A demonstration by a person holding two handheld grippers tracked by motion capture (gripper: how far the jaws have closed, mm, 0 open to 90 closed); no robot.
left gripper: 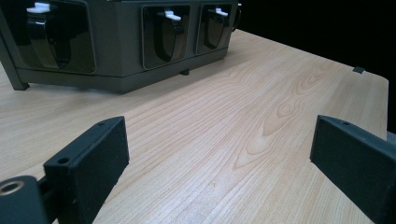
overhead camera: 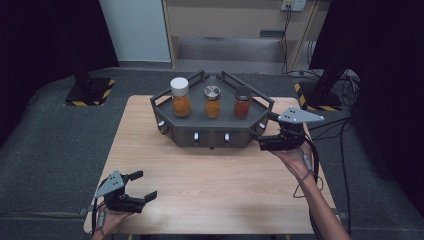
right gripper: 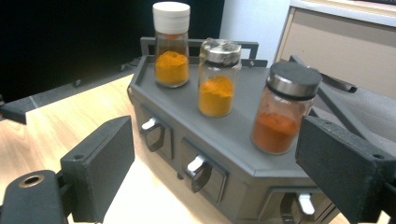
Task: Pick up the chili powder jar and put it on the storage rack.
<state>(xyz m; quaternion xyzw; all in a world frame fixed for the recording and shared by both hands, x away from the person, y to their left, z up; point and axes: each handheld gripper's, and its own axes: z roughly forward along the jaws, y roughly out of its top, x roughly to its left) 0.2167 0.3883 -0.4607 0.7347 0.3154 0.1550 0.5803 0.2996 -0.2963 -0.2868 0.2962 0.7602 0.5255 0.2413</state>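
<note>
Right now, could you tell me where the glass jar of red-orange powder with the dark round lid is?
In the high view, the red-orange jar stands rightmost of three on the grey rack, nearest the open right gripper.

My right claw [right gripper: 215, 172] sits with jaws wide apart, nearest the red spice jar [right gripper: 283, 109]. This is a clear glass jar with a dark metal lid, about half full of red-orange powder. It stands upright at the right end of the grey rack's [right gripper: 243, 135] top.
</note>
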